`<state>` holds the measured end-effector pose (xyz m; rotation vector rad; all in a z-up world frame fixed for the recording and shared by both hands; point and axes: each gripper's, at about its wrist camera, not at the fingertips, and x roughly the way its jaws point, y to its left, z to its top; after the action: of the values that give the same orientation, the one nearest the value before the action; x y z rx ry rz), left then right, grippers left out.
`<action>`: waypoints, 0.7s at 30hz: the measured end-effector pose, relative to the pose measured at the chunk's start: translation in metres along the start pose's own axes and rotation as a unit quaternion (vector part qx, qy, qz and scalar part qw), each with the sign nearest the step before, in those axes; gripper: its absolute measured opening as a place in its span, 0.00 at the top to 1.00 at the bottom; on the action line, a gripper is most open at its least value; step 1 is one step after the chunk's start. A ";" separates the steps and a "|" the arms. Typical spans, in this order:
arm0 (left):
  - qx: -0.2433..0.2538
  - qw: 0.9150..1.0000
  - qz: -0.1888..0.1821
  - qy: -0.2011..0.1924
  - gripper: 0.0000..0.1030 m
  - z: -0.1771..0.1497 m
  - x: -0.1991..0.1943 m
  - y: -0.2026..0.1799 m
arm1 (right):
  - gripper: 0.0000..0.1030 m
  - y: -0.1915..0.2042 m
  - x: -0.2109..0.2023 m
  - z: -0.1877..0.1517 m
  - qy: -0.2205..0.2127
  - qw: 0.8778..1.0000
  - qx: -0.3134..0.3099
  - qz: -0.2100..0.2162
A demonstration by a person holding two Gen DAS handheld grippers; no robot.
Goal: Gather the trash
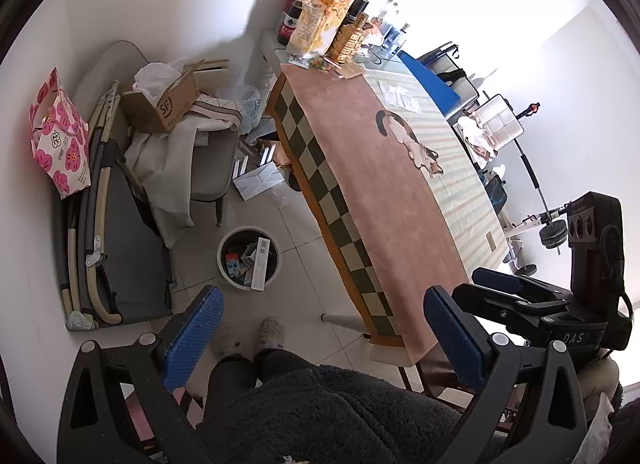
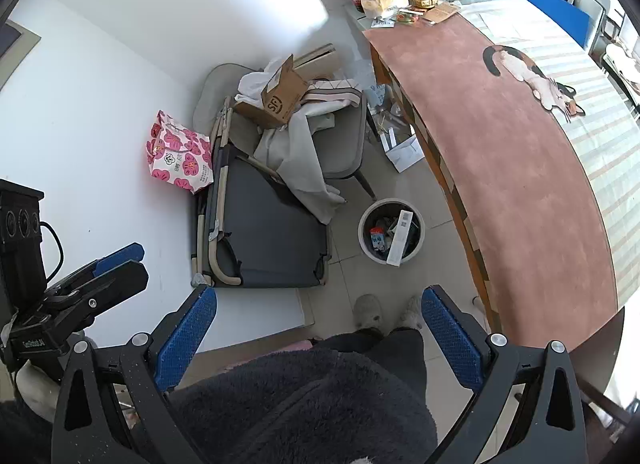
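Note:
A round white trash bin (image 1: 248,260) (image 2: 391,232) stands on the tiled floor beside the table and holds a long white box and several small cartons. My left gripper (image 1: 324,300) is open and empty, high above the floor and my slippered feet. My right gripper (image 2: 320,296) is open and empty too, held at about the same height. Each one shows at the edge of the other's view: the right gripper (image 1: 504,288) and the left gripper (image 2: 120,264). White papers (image 1: 400,98) lie on the table's pink cloth (image 1: 380,184) (image 2: 520,164).
Bottles, a yellow snack bag (image 1: 320,20) and wrappers crowd the table's far end. A chair (image 2: 340,152) piled with cloth and a cardboard box (image 1: 164,104), a folded cot (image 2: 272,240) and a floral bag (image 2: 180,156) line the wall. White papers (image 1: 260,180) lie under the table.

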<state>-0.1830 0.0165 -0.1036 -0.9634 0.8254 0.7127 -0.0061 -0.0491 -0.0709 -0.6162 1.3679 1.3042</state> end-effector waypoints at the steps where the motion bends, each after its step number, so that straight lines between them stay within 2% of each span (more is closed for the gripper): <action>1: -0.001 1.000 0.001 -0.001 0.01 0.000 0.000 -0.001 | 0.00 -0.001 -0.001 -0.001 0.001 1.000 0.000 0.000; 21: 0.003 1.000 0.000 0.006 0.01 0.003 0.000 0.006 | 0.00 0.002 -0.006 -0.005 0.008 1.000 -0.006 0.004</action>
<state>-0.1874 0.0217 -0.1047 -0.9635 0.8369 0.7043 -0.0084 -0.0550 -0.0659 -0.6309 1.3772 1.3173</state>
